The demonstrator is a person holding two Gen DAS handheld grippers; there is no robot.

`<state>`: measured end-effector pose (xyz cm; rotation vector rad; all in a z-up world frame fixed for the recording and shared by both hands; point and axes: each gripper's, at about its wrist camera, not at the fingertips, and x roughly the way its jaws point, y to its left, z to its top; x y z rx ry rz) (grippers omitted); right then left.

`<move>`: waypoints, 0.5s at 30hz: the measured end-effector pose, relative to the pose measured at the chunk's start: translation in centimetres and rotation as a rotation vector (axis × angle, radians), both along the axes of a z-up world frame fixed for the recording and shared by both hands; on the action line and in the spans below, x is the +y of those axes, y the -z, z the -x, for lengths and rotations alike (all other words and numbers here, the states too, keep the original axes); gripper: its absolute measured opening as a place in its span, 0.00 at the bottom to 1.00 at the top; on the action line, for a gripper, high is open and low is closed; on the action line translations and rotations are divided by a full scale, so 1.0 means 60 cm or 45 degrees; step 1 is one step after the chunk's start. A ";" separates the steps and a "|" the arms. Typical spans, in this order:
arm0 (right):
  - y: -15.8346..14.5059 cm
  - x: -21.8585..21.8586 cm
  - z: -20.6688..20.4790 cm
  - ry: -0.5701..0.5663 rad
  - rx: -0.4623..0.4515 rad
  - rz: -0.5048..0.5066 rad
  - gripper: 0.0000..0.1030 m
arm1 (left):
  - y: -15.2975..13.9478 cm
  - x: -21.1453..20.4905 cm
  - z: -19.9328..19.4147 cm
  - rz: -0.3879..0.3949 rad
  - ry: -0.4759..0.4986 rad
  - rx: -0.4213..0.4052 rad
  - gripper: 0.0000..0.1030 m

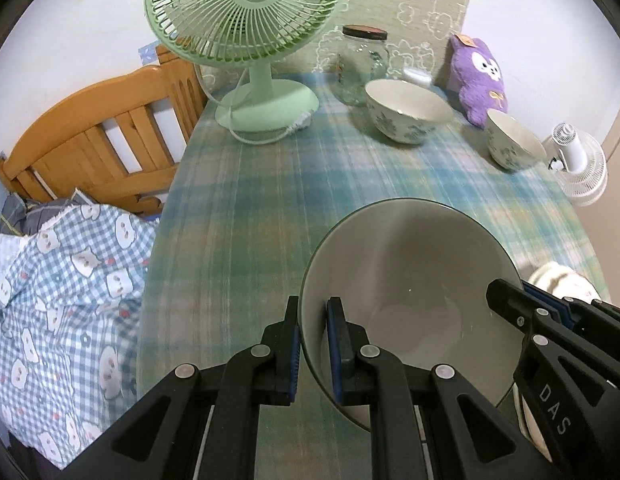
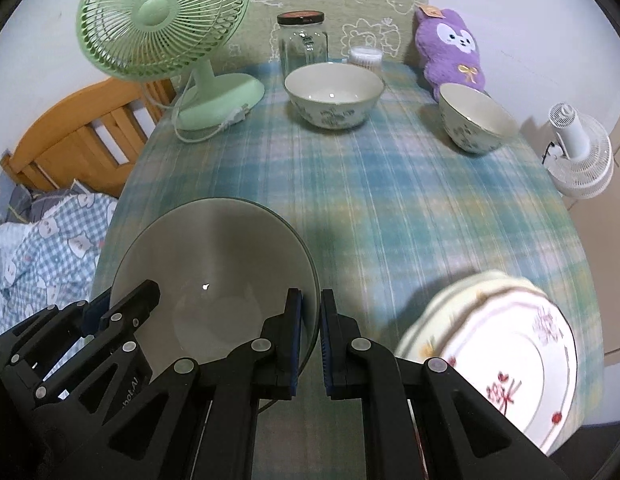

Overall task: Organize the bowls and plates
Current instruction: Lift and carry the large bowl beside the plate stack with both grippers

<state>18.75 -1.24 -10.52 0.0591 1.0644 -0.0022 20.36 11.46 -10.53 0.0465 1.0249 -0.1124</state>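
Note:
A large grey bowl (image 1: 414,292) is held above the table by both grippers. My left gripper (image 1: 313,344) is shut on its left rim. My right gripper (image 2: 311,336) is shut on its right rim; the bowl also shows in the right wrist view (image 2: 213,280). A large floral bowl (image 2: 334,94) and a smaller floral bowl (image 2: 474,118) stand at the far side of the table. A stack of decorated plates (image 2: 506,344) lies at the near right.
On the plaid-covered table (image 2: 390,208) stand a green fan (image 2: 165,40), a glass jar (image 2: 303,38), a small white container (image 2: 365,57) and a purple plush toy (image 2: 450,50). A white fan (image 2: 582,156) is off the right edge. A wooden bed frame (image 1: 89,140) with bedding lies left.

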 end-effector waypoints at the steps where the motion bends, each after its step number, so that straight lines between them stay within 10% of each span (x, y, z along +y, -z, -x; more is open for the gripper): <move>1: 0.001 -0.003 0.006 0.000 0.002 0.000 0.11 | 0.001 -0.002 0.008 -0.002 0.002 0.000 0.09; 15: 0.029 -0.031 0.099 0.017 0.056 -0.009 0.11 | 0.033 -0.025 0.104 0.010 0.033 0.095 0.09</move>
